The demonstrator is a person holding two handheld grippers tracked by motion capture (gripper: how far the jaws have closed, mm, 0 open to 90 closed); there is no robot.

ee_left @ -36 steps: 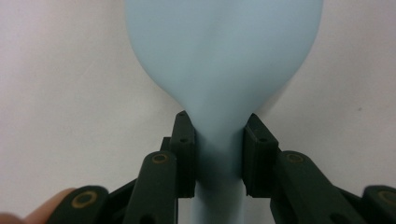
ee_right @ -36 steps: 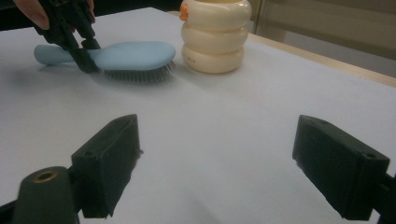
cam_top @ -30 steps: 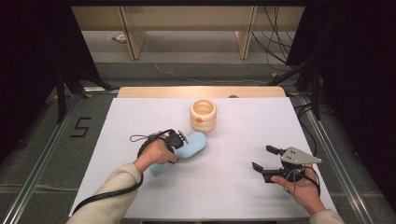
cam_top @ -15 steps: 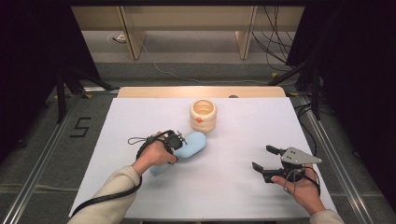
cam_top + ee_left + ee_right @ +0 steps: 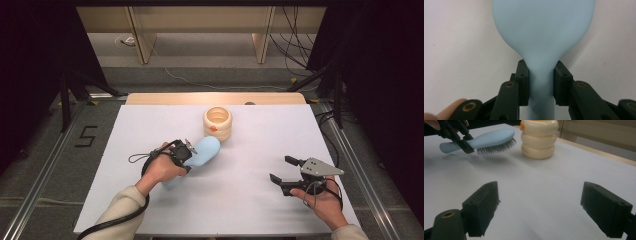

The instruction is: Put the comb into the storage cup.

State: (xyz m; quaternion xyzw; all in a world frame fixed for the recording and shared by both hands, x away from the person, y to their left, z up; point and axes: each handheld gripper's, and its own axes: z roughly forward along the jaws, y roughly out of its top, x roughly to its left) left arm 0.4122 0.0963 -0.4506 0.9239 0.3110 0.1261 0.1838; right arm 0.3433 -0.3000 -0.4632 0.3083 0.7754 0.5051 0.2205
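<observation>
My left gripper (image 5: pixel 186 152) is shut on the neck of a light-blue hairbrush (image 5: pixel 206 149). In the left gripper view both pads (image 5: pixel 523 82) press the narrow neck, and the brush's oval back (image 5: pixel 541 30) spreads out beyond them. The right gripper view shows the hairbrush (image 5: pixel 491 138) held level a little above the table, bristles down, in the left gripper (image 5: pixel 461 138). A cream ribbed pot (image 5: pixel 217 123) with an orange spot stands just beyond the brush head. My right gripper (image 5: pixel 281 169) rests open at the front right, with nothing between its jaws (image 5: pixel 540 207).
A white board (image 5: pixel 250 210) covers the table, with a wooden strip (image 5: pixel 215 98) along its far edge. Metal rails (image 5: pixel 345 150) run down both sides. The cream pot (image 5: pixel 538 140) is the one thing standing on the board.
</observation>
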